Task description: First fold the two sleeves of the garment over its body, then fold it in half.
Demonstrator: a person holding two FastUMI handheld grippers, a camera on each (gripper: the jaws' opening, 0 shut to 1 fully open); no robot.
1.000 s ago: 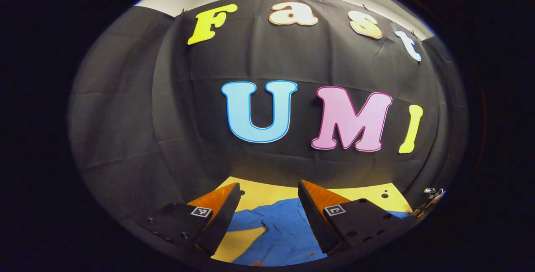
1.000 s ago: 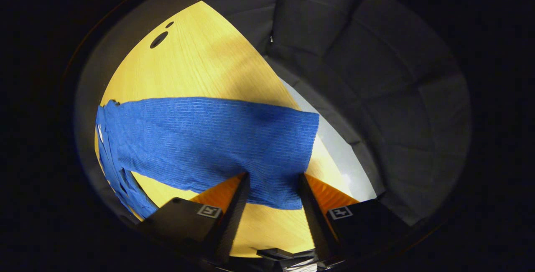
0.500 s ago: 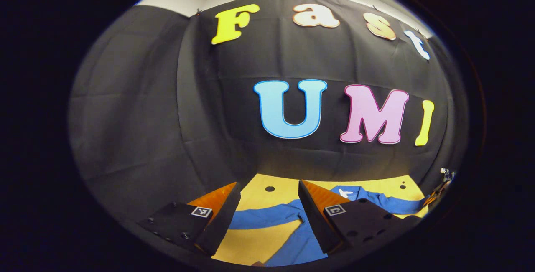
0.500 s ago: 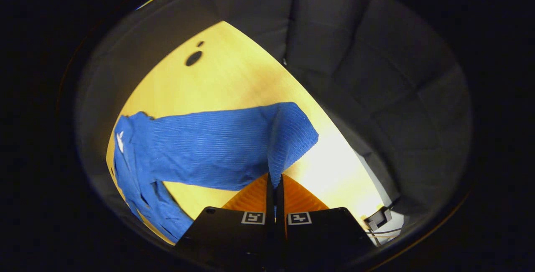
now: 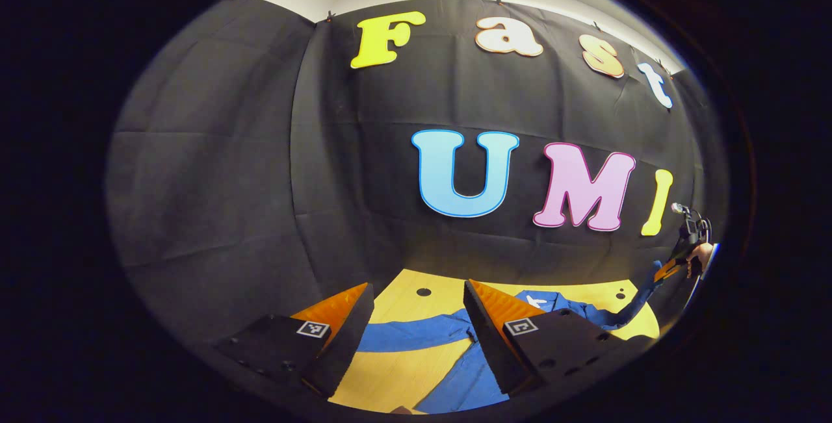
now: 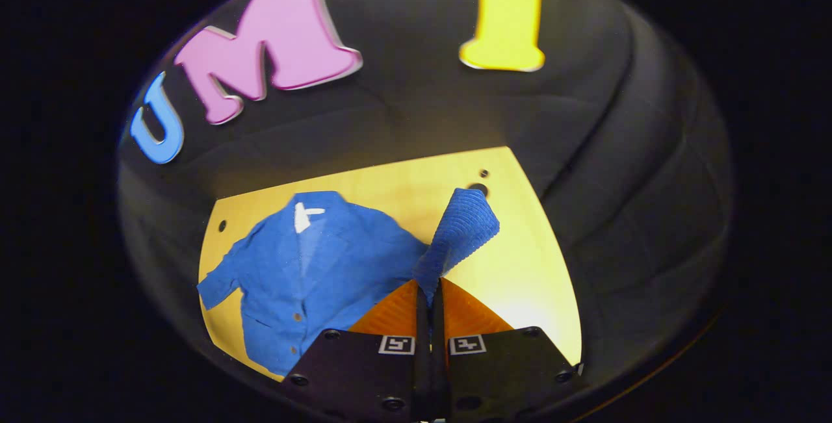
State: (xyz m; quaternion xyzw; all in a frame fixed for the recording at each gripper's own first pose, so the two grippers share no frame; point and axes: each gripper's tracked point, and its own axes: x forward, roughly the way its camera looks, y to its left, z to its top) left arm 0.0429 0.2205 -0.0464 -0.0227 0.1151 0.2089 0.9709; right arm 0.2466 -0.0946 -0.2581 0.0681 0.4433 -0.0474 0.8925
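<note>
Blue garment (image 6: 312, 267), flat on table (image 6: 520, 280); right gripper (image 6: 429, 293) clamped on lifted sleeve (image 6: 461, 231), 12 o'clock of fingers. Left gripper (image 5: 416, 325) wide, empty. Step: first sleeve fold; next, carry toward 9 o'clock over body.

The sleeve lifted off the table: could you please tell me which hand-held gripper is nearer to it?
Right. The right hand-held gripper is shut on the sleeve; the left hand-held gripper hangs open, apart from it.

Left gripper (image 5: 416, 319) open above table (image 5: 390, 381); blue garment (image 5: 455, 377) flat below; right gripper (image 5: 666, 271) far right, lifting sleeve (image 5: 634, 306).
</note>
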